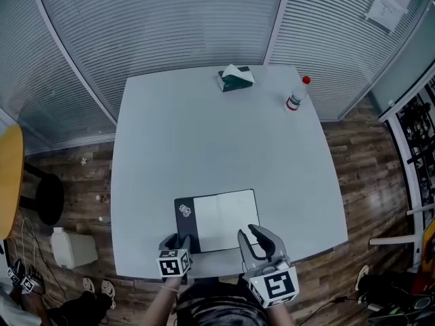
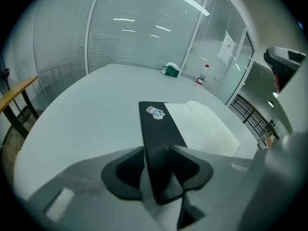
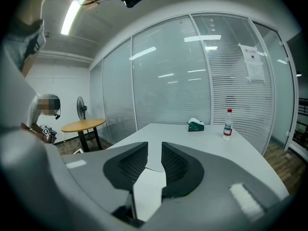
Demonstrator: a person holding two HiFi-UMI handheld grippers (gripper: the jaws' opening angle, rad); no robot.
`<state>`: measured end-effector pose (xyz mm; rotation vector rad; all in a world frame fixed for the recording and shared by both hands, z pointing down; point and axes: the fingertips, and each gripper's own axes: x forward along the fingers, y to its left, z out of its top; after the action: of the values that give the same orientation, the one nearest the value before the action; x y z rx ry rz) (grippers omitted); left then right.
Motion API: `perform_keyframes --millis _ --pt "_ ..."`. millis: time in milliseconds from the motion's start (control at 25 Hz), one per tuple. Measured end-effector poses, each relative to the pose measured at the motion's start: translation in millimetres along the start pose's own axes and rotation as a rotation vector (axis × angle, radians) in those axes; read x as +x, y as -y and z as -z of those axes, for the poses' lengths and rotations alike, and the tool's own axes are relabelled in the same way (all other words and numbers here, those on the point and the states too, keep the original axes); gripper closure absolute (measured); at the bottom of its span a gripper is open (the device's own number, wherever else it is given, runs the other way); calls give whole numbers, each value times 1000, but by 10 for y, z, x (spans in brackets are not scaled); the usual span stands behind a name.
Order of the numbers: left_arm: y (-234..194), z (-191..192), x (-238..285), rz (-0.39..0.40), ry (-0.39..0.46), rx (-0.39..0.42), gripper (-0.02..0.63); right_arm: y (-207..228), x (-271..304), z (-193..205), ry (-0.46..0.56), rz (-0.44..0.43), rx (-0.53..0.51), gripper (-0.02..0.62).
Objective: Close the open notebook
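Observation:
The open notebook lies at the near edge of the white table [image 1: 204, 141]. Its black cover [image 1: 185, 224], with a small sticker [image 2: 156, 112], is on the left and a blank white page [image 1: 228, 219] is on the right. My left gripper [image 1: 175, 242] sits at the cover's near end. In the left gripper view the jaws [image 2: 158, 150] stand wide apart and open, with the black cover [image 2: 159, 129] running between them. My right gripper [image 1: 248, 233] hovers at the page's near right corner. It is open [image 3: 154, 150], and only the white page [image 3: 147, 186] shows through the gap.
A green tissue box [image 1: 235, 78] and a red-capped bottle [image 1: 296, 97] stand at the table's far side. On the floor to the left are a round wooden table [image 1: 8, 175], a dark stool [image 1: 47, 199] and a white bin [image 1: 73, 246]. Glass walls with blinds surround the room.

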<state>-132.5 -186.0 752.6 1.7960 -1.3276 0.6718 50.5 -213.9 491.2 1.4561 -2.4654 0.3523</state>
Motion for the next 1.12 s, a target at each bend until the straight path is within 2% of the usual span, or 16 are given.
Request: perform_keyframes --millis 200,400,800,1000,1120 --pt "26 -18 -5 25 12 -97 428 51 -33 10 4 -4 14 506" --pt "23 -86 -100 83 70 -225 428 101 -88 -11 17 1 21 506" --pt "245 -343 -456 174 154 -250 428 164 -167 -78 52 16 25 506" --pt "376 -494 -601 259 201 -324 437 155 -150 -87 57 -1 36 506" --pt "474 -553 -648 311 208 -325 442 144 -146 -95 63 -10 40 506"
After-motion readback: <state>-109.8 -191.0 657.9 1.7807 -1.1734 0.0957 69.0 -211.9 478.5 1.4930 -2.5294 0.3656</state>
